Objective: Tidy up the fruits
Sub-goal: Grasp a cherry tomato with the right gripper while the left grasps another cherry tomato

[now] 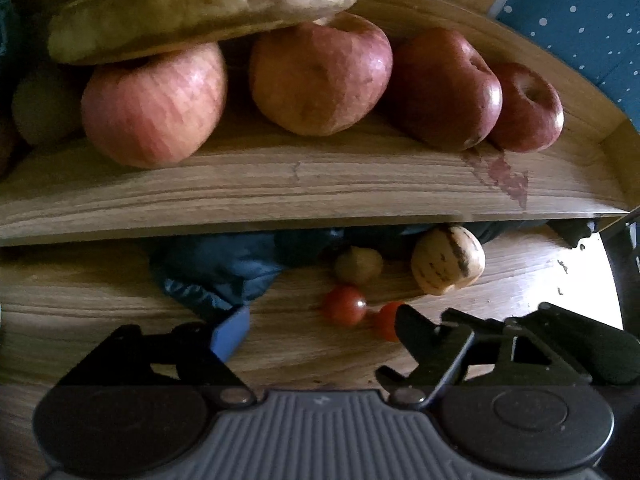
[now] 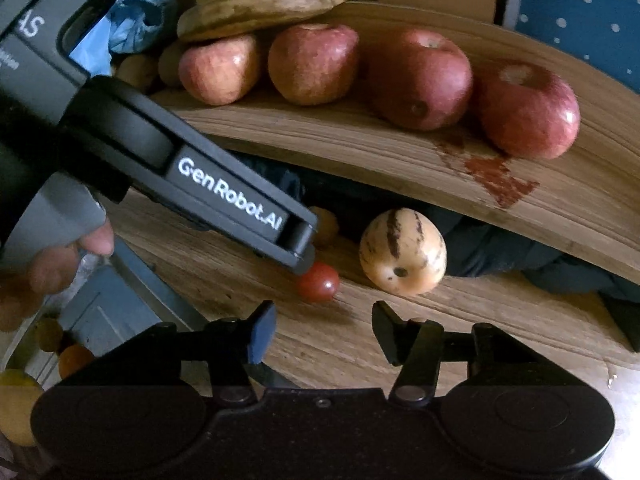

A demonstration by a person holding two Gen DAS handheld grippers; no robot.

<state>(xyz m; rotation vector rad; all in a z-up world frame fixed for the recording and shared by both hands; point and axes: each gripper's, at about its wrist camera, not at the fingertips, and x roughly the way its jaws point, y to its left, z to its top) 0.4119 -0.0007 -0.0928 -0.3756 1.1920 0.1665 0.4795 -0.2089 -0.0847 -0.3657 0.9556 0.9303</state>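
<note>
**Two tomatoes ahead of my left tongs, melon ahead of my right**

My left tongs point(image 1: 322, 334) stand open over the counter point(image 1: 80, 300), gripping nothing. Seen from the left wrist, a tomato point(image 1: 346, 305) lies on the counter just past the tips, a little right of the middle of the gap. A second tomato point(image 1: 387, 320) sits beside it, partly hidden behind my right-hand finger point(image 1: 416, 332). I judge the next grasp turns on that offset: the tongs would need to shift slightly right to centre on the first tomato without knocking the second. Behind them lie a small brownish fruit point(image 1: 359, 266) and, further right, a striped melon point(image 1: 448, 260).

My right tongs point(image 2: 326, 332) are also open and empty, narrower than the left. The tomato lies ahead of them, near the middle of the gap, but my left tongs are plainly nearer. The melon lies ahead and to the right, its long axis pointing away from me.

The right wrist shows my left tongs from the side, with the tip at the tomato's top; I cannot tell whether it touches. That view hides the second tomato. Apples point(image 1: 320, 76) and bananas point(image 1: 200, 12) already rest on the tray point(image 1: 320, 184).
</note>
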